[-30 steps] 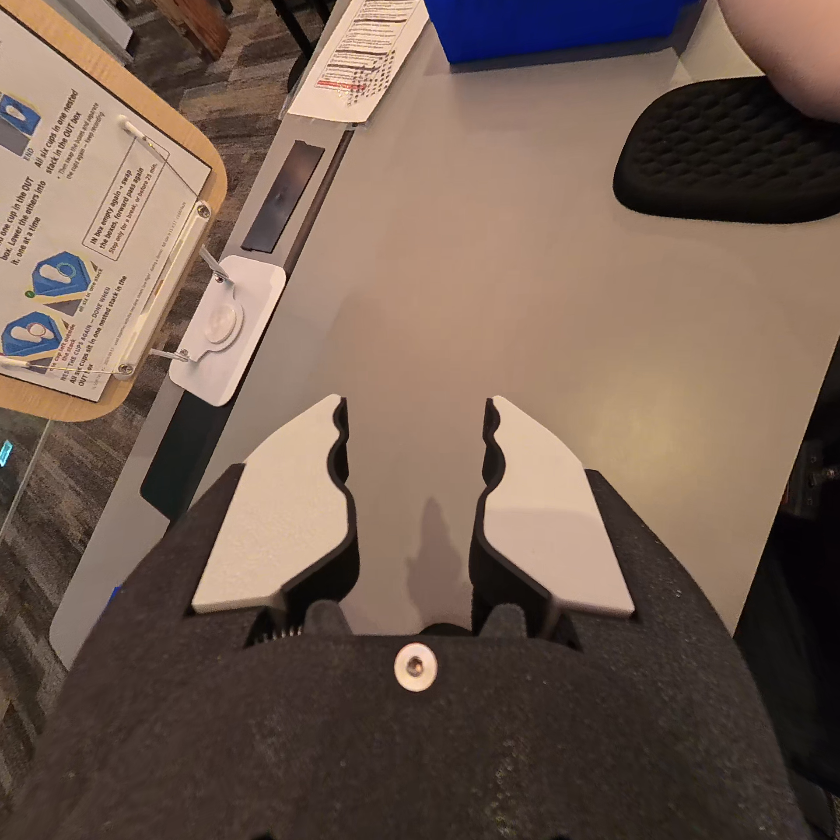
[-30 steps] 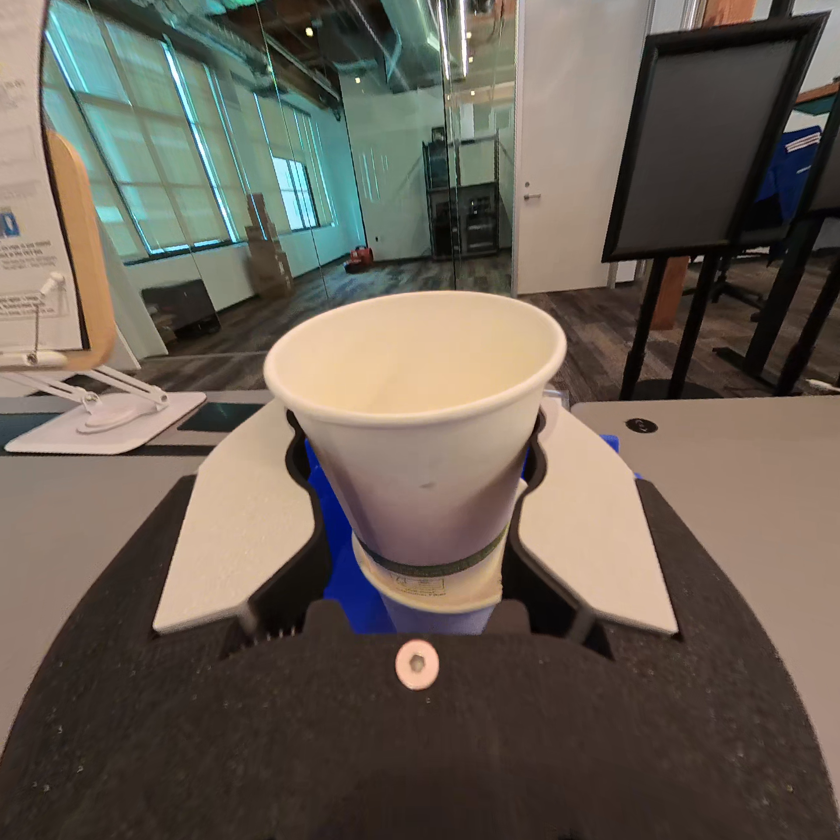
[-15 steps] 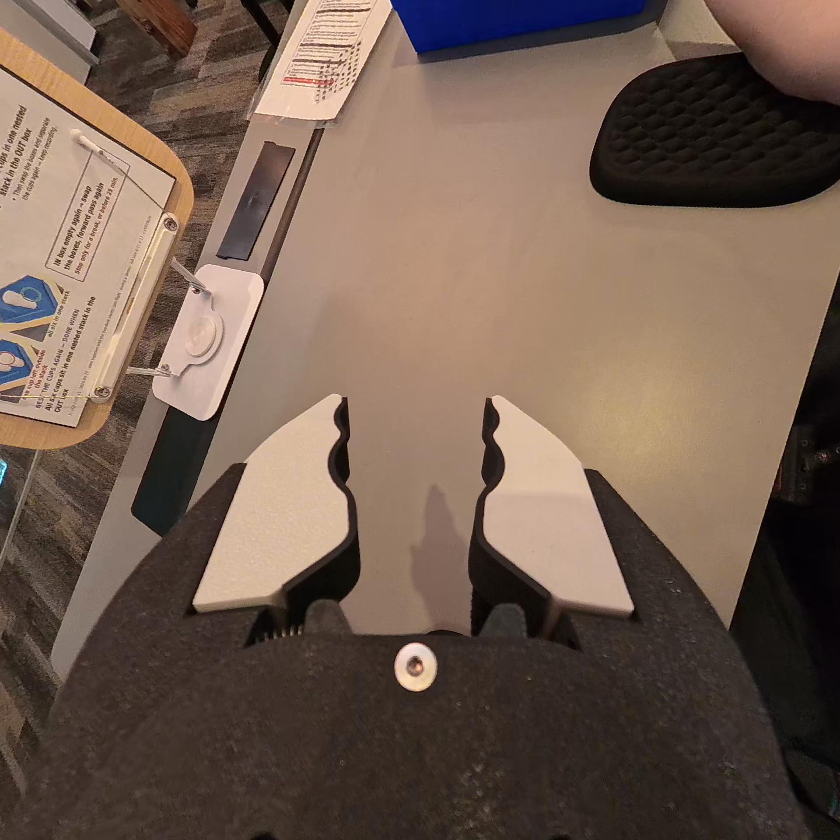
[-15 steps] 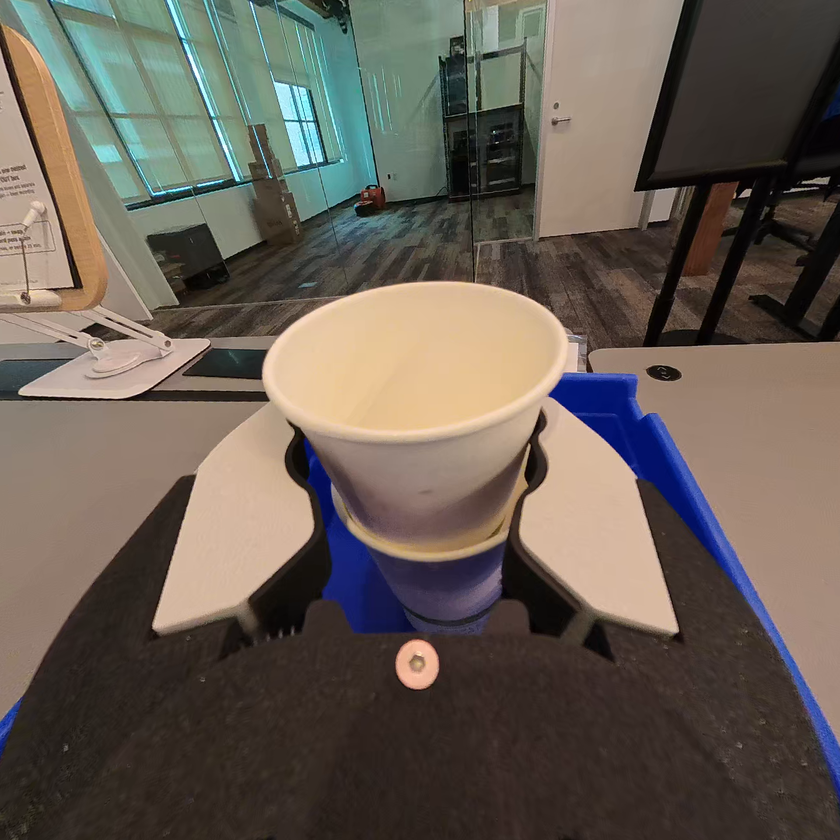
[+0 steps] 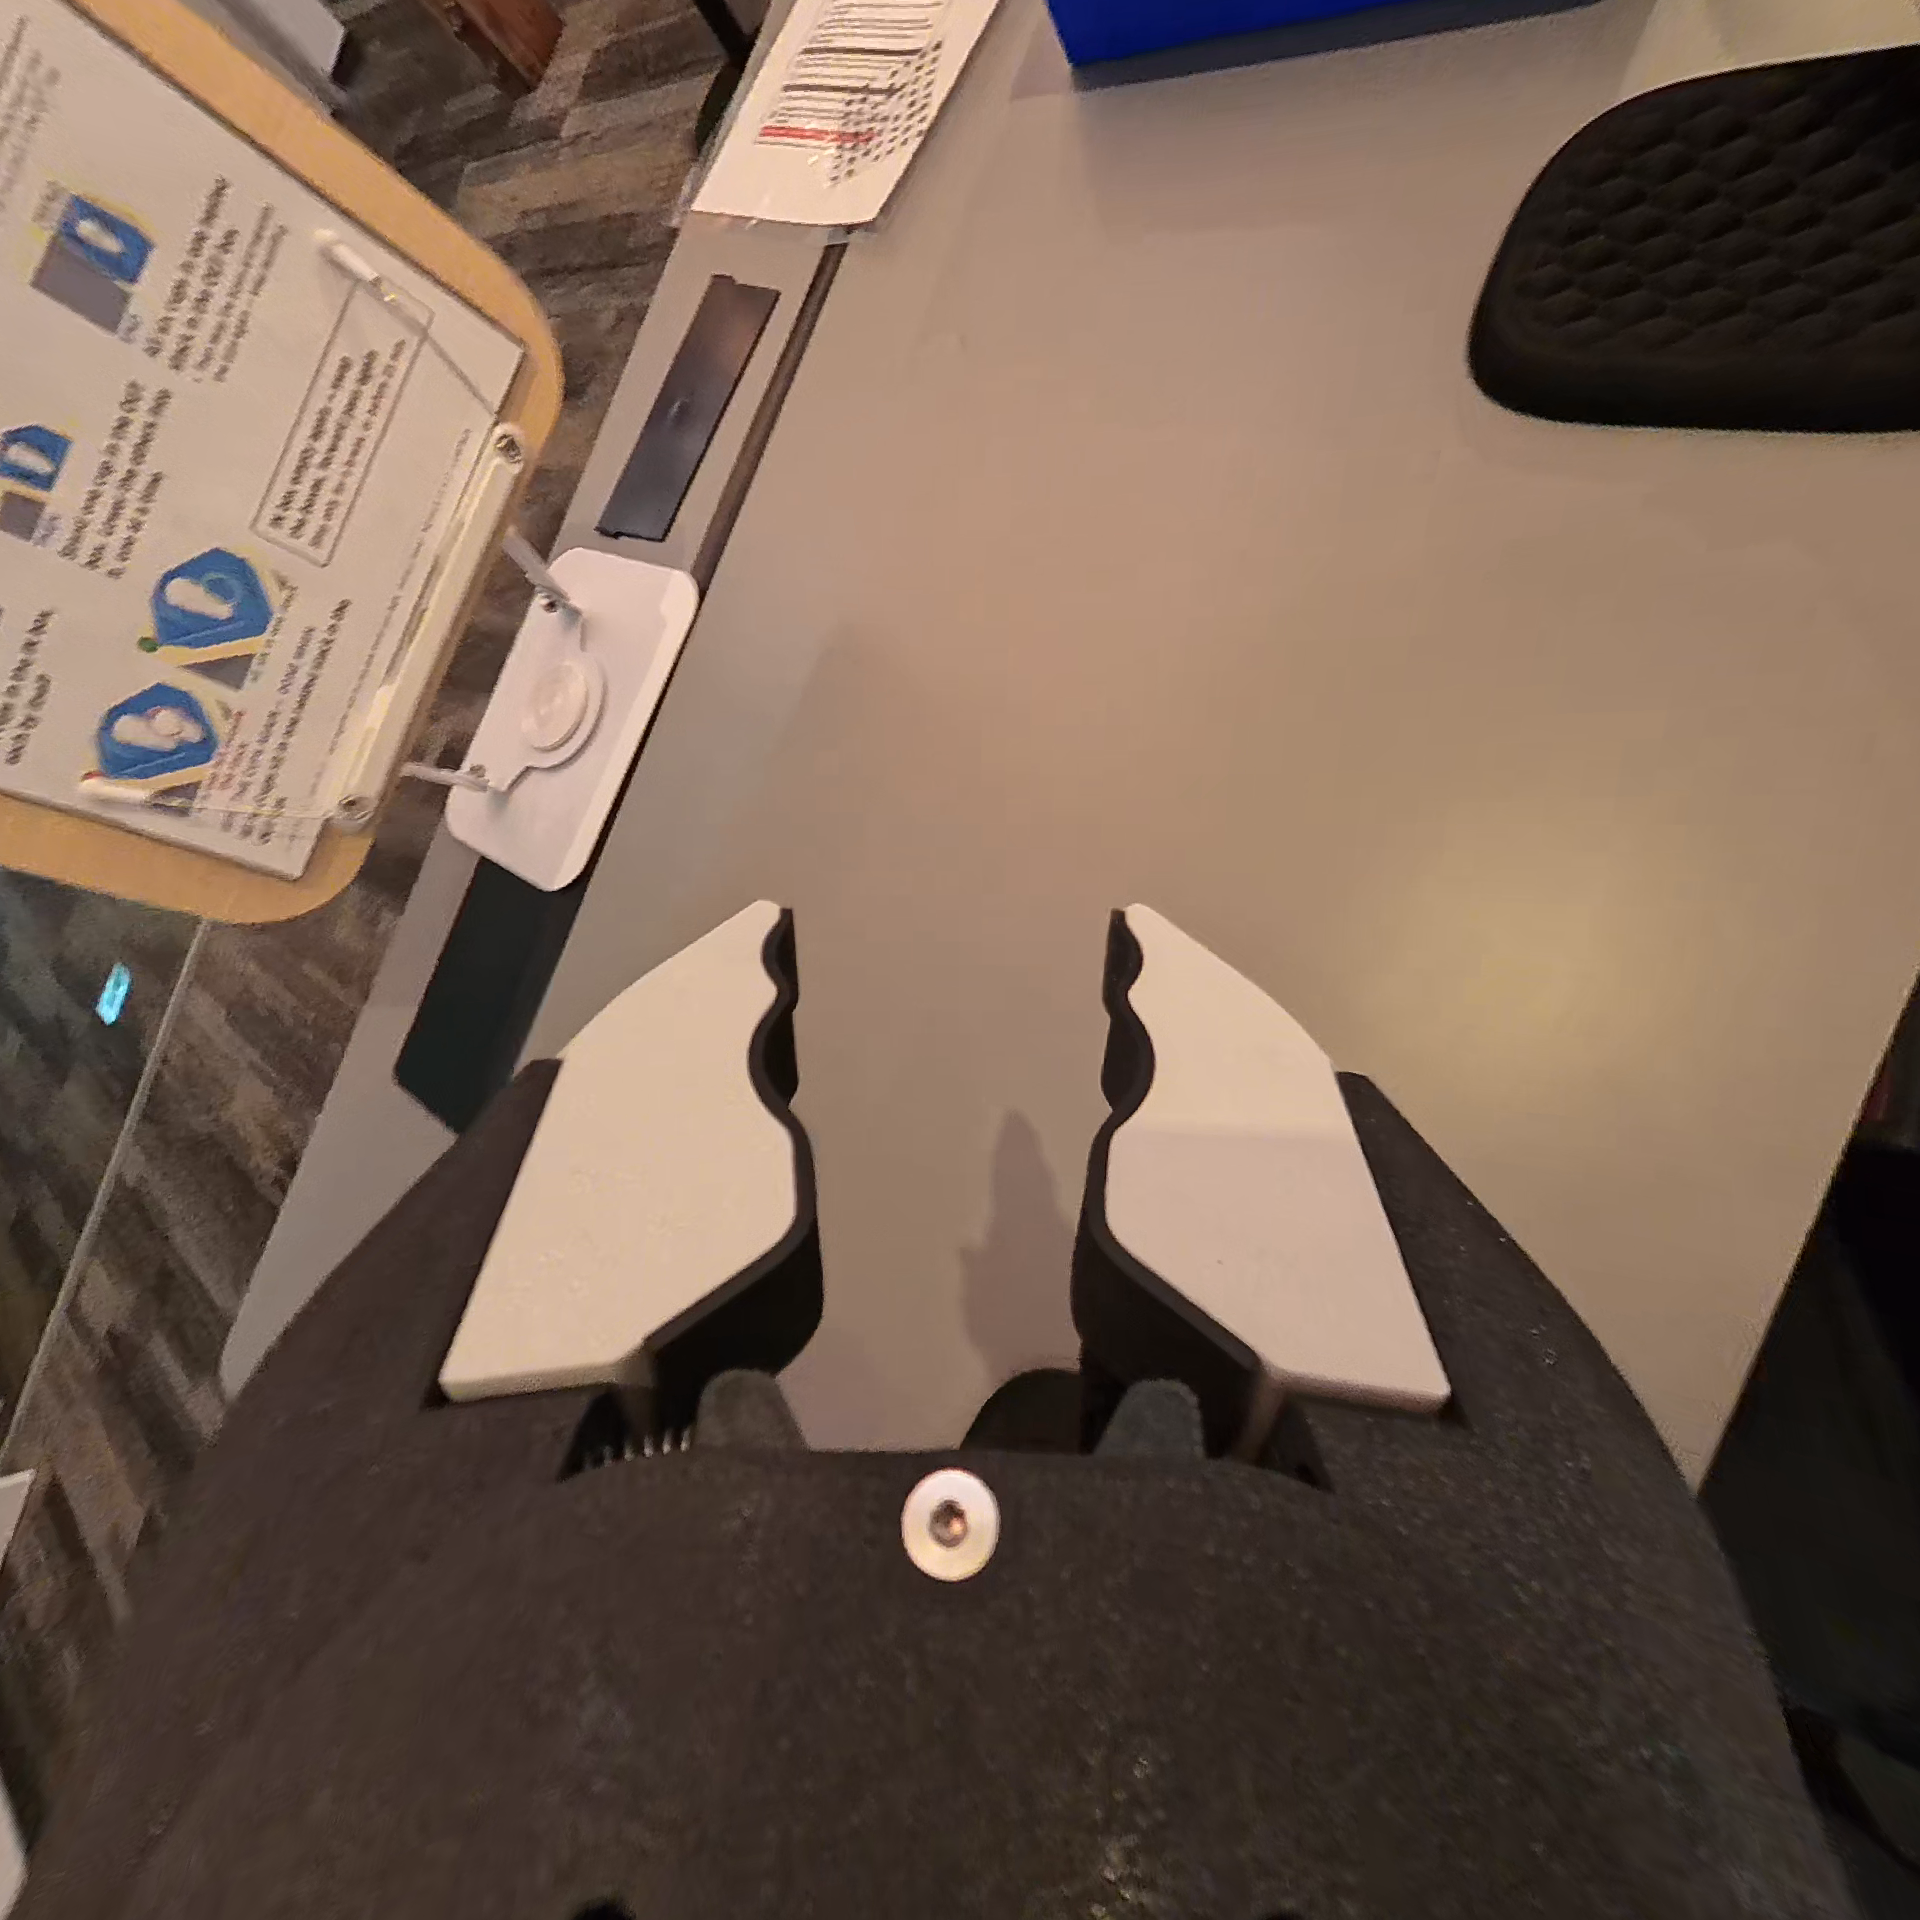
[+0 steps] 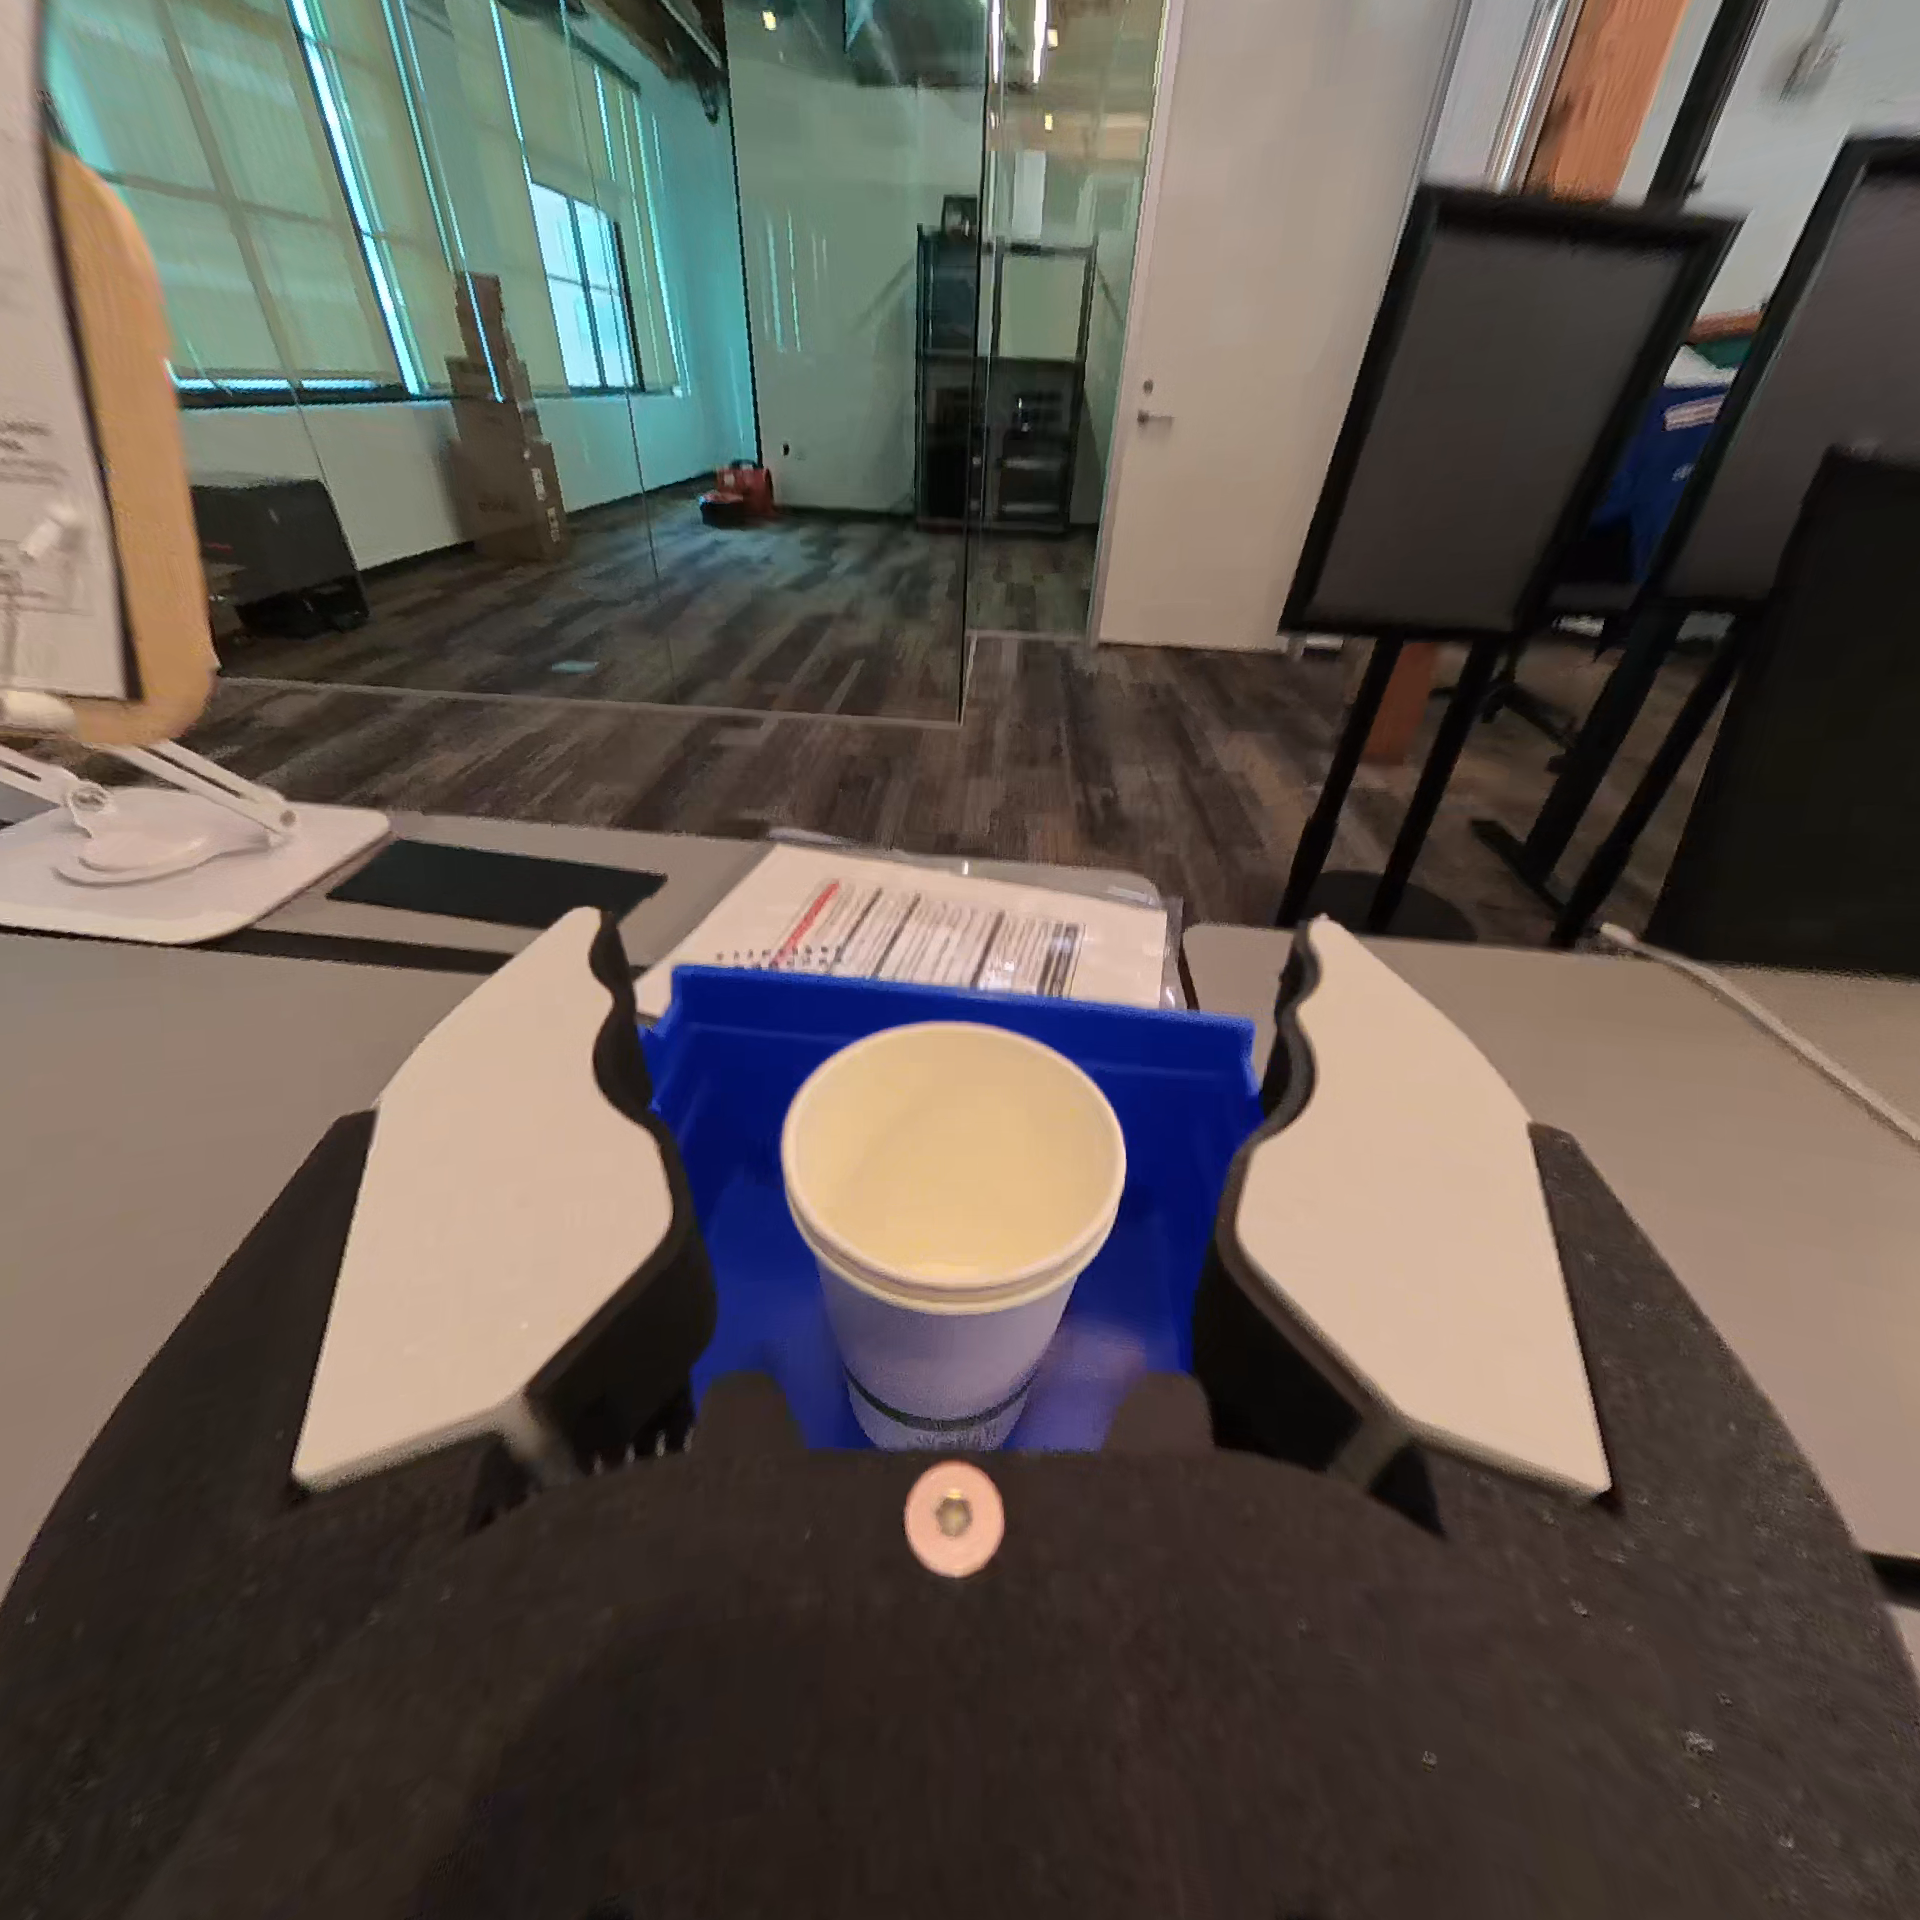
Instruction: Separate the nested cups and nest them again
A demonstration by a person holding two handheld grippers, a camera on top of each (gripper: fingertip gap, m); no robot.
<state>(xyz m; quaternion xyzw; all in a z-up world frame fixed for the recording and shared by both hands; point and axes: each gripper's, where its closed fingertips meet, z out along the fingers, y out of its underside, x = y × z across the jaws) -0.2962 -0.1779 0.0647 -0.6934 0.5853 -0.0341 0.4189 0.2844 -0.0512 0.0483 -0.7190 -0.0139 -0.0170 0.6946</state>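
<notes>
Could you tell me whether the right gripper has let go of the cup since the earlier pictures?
Yes. The right gripper now stands open, and the cup sits nested down inside the blue bin.

Your left gripper (image 5: 951, 920) has its jaws apart and holds nothing. Your right gripper (image 6: 951, 940) is spread wide, also empty.

Office room beyond a grey work table (image 5: 1195, 644).

Dark wood-pattern plank flooring (image 6: 790, 665) runs to a full-height glass partition (image 6: 862, 343), behind which tall windows (image 6: 312, 208) admit greenish daylight and stacked brown cardboard boxes (image 6: 504, 436) stand by the wall. A white door (image 6: 1247, 343) sits right of the glass; a black metal shelving rack (image 6: 1003, 379) stands behind it. Black-framed display boards on stands (image 6: 1496, 416) occupy the right side. A warm light patch (image 5: 1527, 966) falls on the tabletop.
</notes>
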